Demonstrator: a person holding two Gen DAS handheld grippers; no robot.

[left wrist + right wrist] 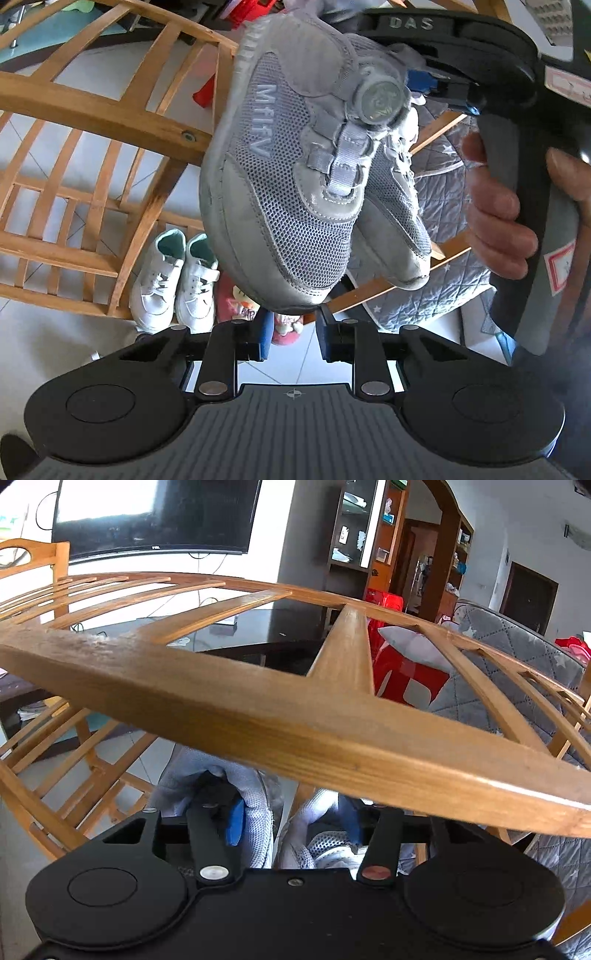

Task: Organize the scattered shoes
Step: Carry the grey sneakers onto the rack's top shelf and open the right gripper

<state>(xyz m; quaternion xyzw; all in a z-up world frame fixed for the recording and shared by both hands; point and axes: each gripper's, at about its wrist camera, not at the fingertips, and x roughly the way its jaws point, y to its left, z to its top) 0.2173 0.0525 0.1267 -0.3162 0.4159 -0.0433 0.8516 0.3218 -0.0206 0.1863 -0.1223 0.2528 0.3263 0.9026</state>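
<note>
Grey shoes hang in the air at a wooden rack.

Left wrist view: the left gripper (291, 334) is released, jaws apart, just under the toe of a pair of grey mesh sneakers (291, 173); the right gripper (439, 79) clenches them at the collars, a hand (498, 218) on its handle. White sneakers (177, 280) sit on the floor beneath the slatted bamboo shoe rack (99, 107). Right wrist view: blue pads (235, 825) seem pressed inside the shoes' openings, below a rack rail.

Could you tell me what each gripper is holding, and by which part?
The right gripper holds both grey shoes together by their collars. The left gripper holds nothing, open under the toes.
</note>
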